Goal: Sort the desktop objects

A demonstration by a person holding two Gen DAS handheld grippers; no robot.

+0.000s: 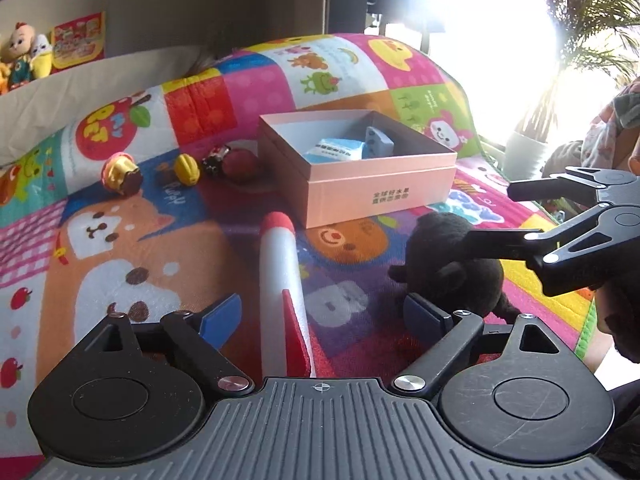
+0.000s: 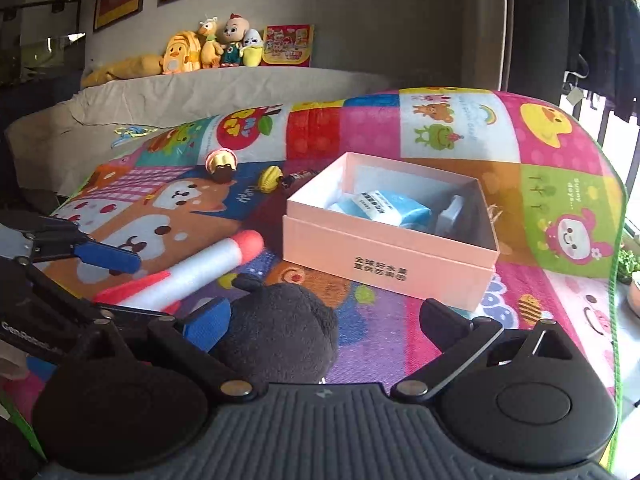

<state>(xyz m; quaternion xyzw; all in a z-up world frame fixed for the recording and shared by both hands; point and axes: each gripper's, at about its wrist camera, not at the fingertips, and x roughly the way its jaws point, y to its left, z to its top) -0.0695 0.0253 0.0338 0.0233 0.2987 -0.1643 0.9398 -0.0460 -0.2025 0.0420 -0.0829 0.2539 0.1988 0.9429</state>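
Home playroom: plush toys (image 2: 224, 42), cartoon mat (image 2: 460, 128)

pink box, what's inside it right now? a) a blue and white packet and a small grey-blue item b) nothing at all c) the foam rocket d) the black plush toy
a: the pink box is open on the mat, holding a blue and white packet and a small grey-blue item, while the black plush toy and the foam rocket lie on the mat outside it.
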